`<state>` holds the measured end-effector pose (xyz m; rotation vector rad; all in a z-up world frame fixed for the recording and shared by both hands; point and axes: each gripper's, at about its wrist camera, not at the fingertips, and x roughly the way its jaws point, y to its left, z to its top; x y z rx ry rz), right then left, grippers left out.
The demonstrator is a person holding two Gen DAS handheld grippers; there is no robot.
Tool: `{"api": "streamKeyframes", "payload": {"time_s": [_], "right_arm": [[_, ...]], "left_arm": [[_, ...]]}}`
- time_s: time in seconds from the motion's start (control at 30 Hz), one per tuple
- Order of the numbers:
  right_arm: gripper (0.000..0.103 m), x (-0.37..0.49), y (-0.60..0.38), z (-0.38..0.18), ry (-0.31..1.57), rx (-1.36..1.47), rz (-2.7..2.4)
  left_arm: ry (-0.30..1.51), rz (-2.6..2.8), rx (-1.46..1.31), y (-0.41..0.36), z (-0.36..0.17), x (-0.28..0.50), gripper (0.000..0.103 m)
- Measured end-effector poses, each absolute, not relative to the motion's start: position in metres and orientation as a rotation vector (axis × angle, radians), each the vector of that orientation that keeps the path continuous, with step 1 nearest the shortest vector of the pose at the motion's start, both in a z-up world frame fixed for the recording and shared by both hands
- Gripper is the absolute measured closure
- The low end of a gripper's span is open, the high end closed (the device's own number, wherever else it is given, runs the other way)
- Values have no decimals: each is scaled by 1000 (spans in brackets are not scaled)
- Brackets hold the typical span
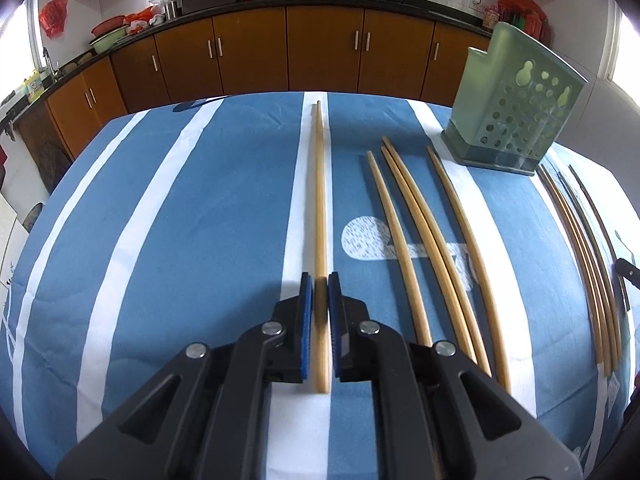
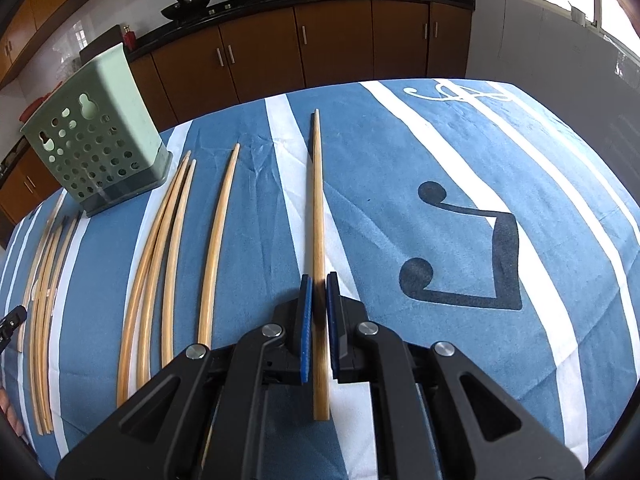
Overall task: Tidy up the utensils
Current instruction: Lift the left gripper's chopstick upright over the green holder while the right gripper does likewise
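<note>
My left gripper [image 1: 320, 280] is shut on a wooden chopstick [image 1: 319, 200] that runs forward between its blue pads over the blue-and-white striped cloth. My right gripper [image 2: 319, 280] is likewise shut on another wooden chopstick [image 2: 318, 200], whose tip points toward the far table edge. Several loose chopsticks [image 1: 416, 232] lie in a row on the cloth to the right of the left gripper; the same chopsticks [image 2: 172, 248] lie left of the right gripper. A green perforated utensil holder [image 1: 516, 100] stands upright at the far side; the holder [image 2: 96, 136] is far left in the right wrist view.
More thin chopsticks [image 1: 588, 248] lie at the right edge in the left wrist view, and the same bundle [image 2: 46, 280] lies at the left edge in the right wrist view. Brown kitchen cabinets [image 1: 320, 52] with woks on the counter stand beyond the table's far edge.
</note>
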<state>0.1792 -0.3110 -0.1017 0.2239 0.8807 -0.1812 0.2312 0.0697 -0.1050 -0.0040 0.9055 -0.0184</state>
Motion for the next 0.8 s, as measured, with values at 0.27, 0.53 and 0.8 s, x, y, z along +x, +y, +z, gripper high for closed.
{"api": "streamKeyframes", "payload": {"time_s": [0.27, 0.53, 0.8], "right_arm": [[95, 168, -306, -101, 869, 198, -175], [95, 164, -308, -100, 862, 228, -157], [95, 142, -315, -58, 722, 240, -135]], "left_arm": [[896, -33, -10, 67, -105, 214, 93], [902, -26, -4, 66, -105, 212, 95], [784, -17, -17, 77, -65, 188, 95]]}}
